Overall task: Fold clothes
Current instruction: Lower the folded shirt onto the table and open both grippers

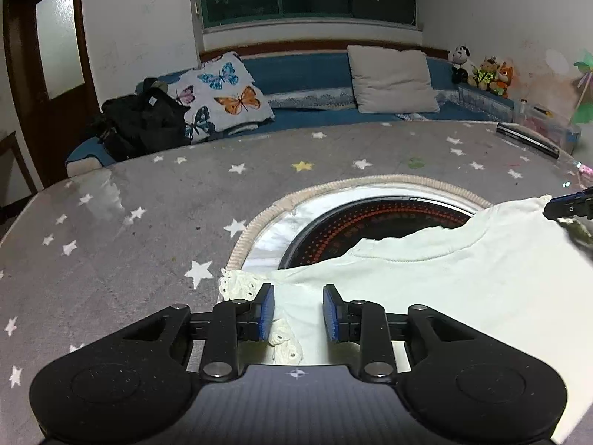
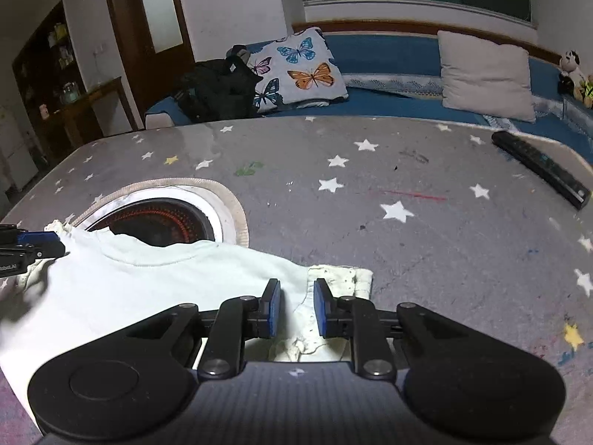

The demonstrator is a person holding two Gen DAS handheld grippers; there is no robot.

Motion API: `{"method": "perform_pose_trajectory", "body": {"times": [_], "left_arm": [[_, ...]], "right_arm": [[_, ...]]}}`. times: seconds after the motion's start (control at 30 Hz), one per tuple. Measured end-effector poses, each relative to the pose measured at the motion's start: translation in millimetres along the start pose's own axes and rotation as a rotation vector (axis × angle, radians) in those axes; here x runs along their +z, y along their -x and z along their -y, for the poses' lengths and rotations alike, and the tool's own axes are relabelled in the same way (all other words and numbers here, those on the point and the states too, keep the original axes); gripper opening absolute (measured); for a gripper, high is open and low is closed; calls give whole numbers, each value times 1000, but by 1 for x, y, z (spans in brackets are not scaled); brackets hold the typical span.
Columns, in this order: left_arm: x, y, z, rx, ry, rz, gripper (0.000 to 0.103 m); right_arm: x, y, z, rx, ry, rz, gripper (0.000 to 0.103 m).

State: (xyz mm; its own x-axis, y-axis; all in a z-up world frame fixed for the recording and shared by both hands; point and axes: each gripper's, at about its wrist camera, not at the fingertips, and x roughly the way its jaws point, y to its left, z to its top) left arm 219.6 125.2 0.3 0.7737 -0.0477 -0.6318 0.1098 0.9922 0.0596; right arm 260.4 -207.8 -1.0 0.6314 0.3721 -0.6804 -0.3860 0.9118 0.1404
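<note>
Nearest the lens: left hand-held gripper (image 1: 298, 311), low over the left sleeve of a white shirt (image 1: 444, 289), blue pads (image 1: 267, 309) parted, lace trim between them, not pinched. Same pose for the right hand-held gripper (image 2: 297, 307) at the right sleeve, gap a little narrower, cloth between the pads but not clamped. Shirt spread flat on the grey star-printed tabletop (image 2: 407, 185), collar lying over a round black burner (image 1: 374, 222). Black remote (image 2: 541, 168) near the far right edge. Beyond, blue sofa (image 1: 304, 70) with butterfly cushion (image 1: 222, 92).
</note>
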Motion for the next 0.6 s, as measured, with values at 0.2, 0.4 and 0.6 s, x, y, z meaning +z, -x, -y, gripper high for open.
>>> {"method": "perform_pose_trajectory", "body": {"times": [0.2,0.4,0.6], "left_arm": [[-5,24,4,4,9,30,49],[-27,45,19,1,8,22,64],[-53,62,29,31,18,17,66]], "right_arm": [[-2,28,-5,29,11,18,19],[-22,54,-30,79,95,-13,19],[-54,76,-47,104,134,-11,25]]}}
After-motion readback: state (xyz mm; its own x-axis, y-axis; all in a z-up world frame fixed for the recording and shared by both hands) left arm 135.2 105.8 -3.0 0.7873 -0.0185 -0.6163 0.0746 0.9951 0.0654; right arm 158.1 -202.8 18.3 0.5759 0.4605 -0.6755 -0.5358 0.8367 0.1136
